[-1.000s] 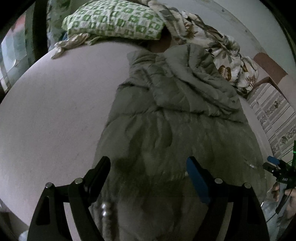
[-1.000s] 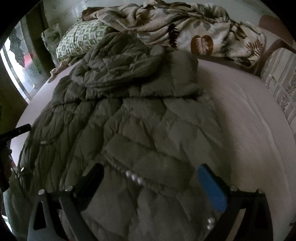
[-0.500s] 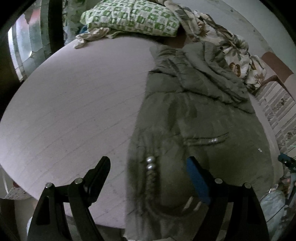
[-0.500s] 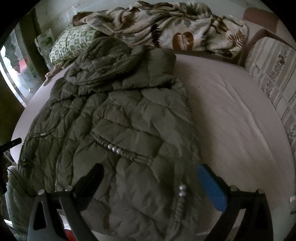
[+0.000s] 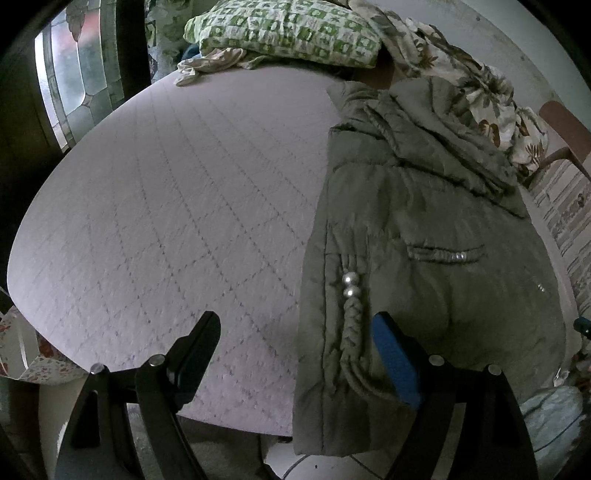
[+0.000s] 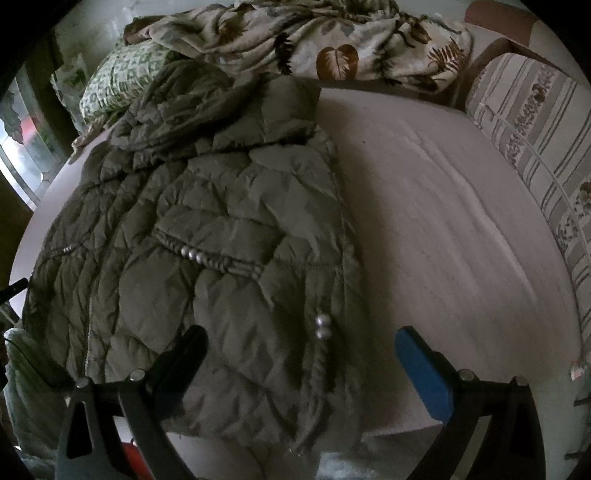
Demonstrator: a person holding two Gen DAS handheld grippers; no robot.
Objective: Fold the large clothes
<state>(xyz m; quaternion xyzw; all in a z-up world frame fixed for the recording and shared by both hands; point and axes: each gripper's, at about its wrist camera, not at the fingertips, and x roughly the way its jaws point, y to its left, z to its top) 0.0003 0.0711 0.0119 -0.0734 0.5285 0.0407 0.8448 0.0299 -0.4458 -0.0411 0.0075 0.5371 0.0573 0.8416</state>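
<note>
An olive quilted hooded jacket (image 5: 417, 236) lies lengthwise on the pale bed mattress (image 5: 177, 192), hood toward the far end, its hem hanging over the near edge. It also shows in the right wrist view (image 6: 207, 236). Both side edges carry braided cords with silver beads (image 5: 350, 285), (image 6: 322, 326). My left gripper (image 5: 295, 343) is open and empty above the jacket's left hem edge. My right gripper (image 6: 299, 354) is open and empty above the jacket's right hem edge. Neither touches the cloth.
A green checked pillow (image 5: 284, 29) and a leaf-print blanket (image 6: 317, 40) lie at the head of the bed. A striped cushion (image 6: 535, 122) lines the right side. A window (image 5: 74, 81) is at the left. Bare mattress (image 6: 443, 221) lies right of the jacket.
Both grippers have pulled back toward the foot of the bed and apart, left going left and right going right. The jacket's hem and side edges have come into view. Both stay open.
</note>
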